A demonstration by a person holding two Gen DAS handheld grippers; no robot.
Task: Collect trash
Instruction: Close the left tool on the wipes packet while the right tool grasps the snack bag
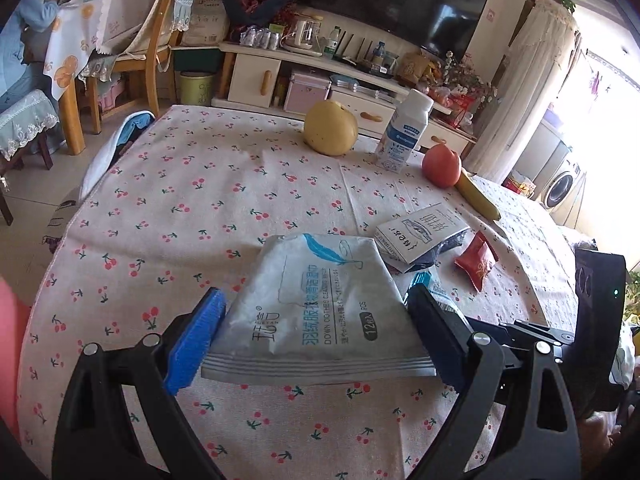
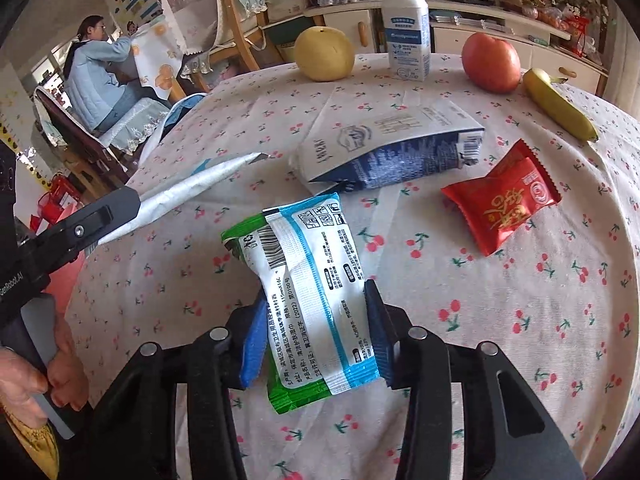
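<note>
My left gripper [image 1: 316,292] is shut on a silver wipes pack [image 1: 320,304] with a blue feather print, gripped across its width and held off the table. In the right wrist view that pack [image 2: 192,188] shows edge-on, sticking out of the left gripper's fingers [image 2: 104,216]. My right gripper [image 2: 316,292] is shut on a green, white and blue wipes packet [image 2: 312,280], its pads pressing on both sides. On the cherry-print tablecloth [image 2: 520,320] beyond lie a flattened white and blue milk carton [image 2: 384,148] and a red snack packet [image 2: 504,204].
At the far side of the table stand a yellow pear [image 2: 324,54], a white bottle [image 2: 406,28], a red tomato [image 2: 492,62] and a banana [image 2: 560,108]. A person [image 2: 96,80] sits at another table back left, with chairs and a TV cabinet [image 1: 280,68] behind.
</note>
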